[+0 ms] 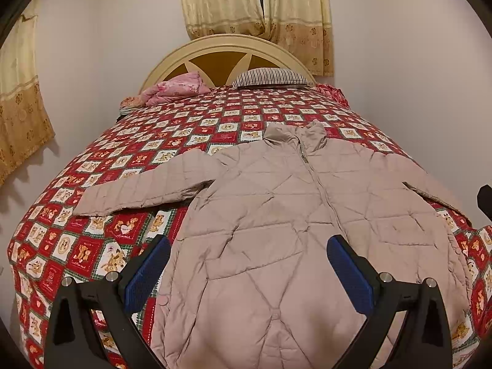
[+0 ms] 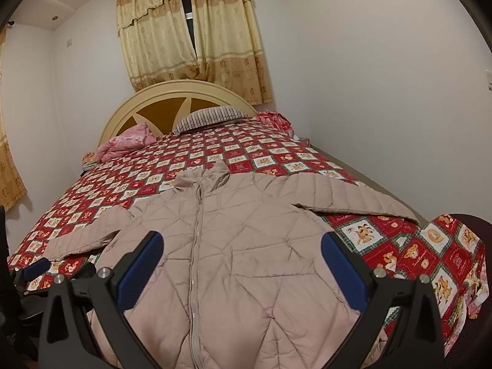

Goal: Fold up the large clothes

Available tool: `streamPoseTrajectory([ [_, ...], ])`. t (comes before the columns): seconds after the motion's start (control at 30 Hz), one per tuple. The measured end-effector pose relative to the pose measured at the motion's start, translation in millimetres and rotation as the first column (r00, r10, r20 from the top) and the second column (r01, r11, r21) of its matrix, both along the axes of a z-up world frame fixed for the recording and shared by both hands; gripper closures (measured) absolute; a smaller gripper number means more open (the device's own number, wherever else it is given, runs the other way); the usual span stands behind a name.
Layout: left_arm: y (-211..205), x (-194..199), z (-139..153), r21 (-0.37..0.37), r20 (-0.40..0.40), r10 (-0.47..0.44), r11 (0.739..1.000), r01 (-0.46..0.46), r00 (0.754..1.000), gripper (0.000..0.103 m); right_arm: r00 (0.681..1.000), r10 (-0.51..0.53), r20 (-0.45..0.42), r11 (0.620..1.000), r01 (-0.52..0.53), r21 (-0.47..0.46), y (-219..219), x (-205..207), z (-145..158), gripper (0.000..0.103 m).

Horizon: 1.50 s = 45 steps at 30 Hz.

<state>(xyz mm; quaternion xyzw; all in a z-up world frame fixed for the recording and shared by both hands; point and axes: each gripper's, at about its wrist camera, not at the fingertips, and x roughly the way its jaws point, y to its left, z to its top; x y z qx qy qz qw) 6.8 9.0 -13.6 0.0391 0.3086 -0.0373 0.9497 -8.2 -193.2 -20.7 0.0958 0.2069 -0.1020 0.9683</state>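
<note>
A beige quilted jacket (image 1: pixel 276 215) lies flat and face up on the bed, zipped, collar toward the headboard, both sleeves spread out sideways. My left gripper (image 1: pixel 249 273) hovers open above its lower left part, blue pads wide apart, nothing between them. The same jacket (image 2: pixel 240 246) fills the right wrist view, where my right gripper (image 2: pixel 243 273) stands open over its lower right half, empty. The left gripper's blue pad (image 2: pixel 37 267) peeks in at the left edge there.
The bed carries a red checked bear-print quilt (image 1: pixel 92 246). At its head sit a pink bundle (image 1: pixel 175 89), a striped pillow (image 1: pixel 270 77) and a curved headboard (image 1: pixel 227 46). Walls close in on both sides; curtains (image 2: pixel 190 30) hang behind.
</note>
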Motion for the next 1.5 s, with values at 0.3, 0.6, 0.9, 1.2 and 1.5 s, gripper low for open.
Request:
streamPoseTrajectory([
  [0.3,0.5,0.2,0.6,-0.004,-0.001,0.0,1.0,0.0,1.0,0.001,1.0,-0.003,-0.004,1.0,0.003,0.003,0.7,0.0,-1.8,0.0],
  [0.6,1.0,0.2,1.4,-0.001,0.001,0.0,1.0,0.0,1.0,0.001,1.0,-0.003,-0.006,1.0,0.003,0.006,-0.5,0.4,-1.8,0.0],
  [0.9,1.5,-0.2,1.5,0.001,0.002,0.0,1.0,0.0,1.0,0.001,1.0,-0.002,-0.007,1.0,0.002,0.008,-1.4,0.7,-2.6,0.0],
  [1.2,4.3,0.9,4.0,0.001,0.005,0.002,1.0,-0.002,1.0,0.001,1.0,-0.002,-0.007,1.0,0.002,0.007,-1.4,1.1,-1.9,0.0],
  [1.5,5.3,2.7,1.8,-0.001,0.001,0.005,1.0,-0.005,1.0,0.001,0.999,-0.027,-0.039,1.0,0.028,0.012,-6.1,3.2,-8.8,0.0],
])
